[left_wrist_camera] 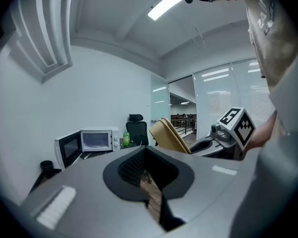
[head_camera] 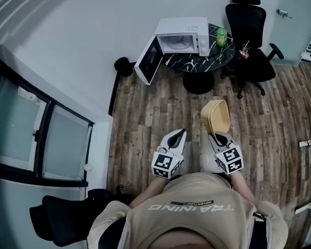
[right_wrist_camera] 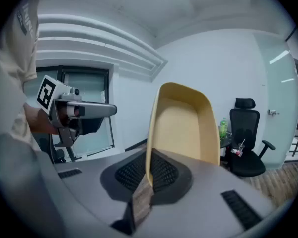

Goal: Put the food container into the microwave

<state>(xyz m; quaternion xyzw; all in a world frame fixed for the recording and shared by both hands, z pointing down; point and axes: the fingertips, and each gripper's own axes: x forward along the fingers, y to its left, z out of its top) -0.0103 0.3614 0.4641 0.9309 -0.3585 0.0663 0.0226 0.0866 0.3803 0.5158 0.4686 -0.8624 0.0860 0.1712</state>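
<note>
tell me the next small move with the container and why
Probably carry it forward toward the microwave: the right tool grips the yellow container by its rim, and the door stands open, but the microwave sits across the floor.

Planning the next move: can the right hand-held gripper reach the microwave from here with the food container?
Probably not yet. The right hand-held gripper grips the food container, and the microwave stands with its door open across the wood floor, beyond arm's reach. Walking closer looks unobstructed.
</note>
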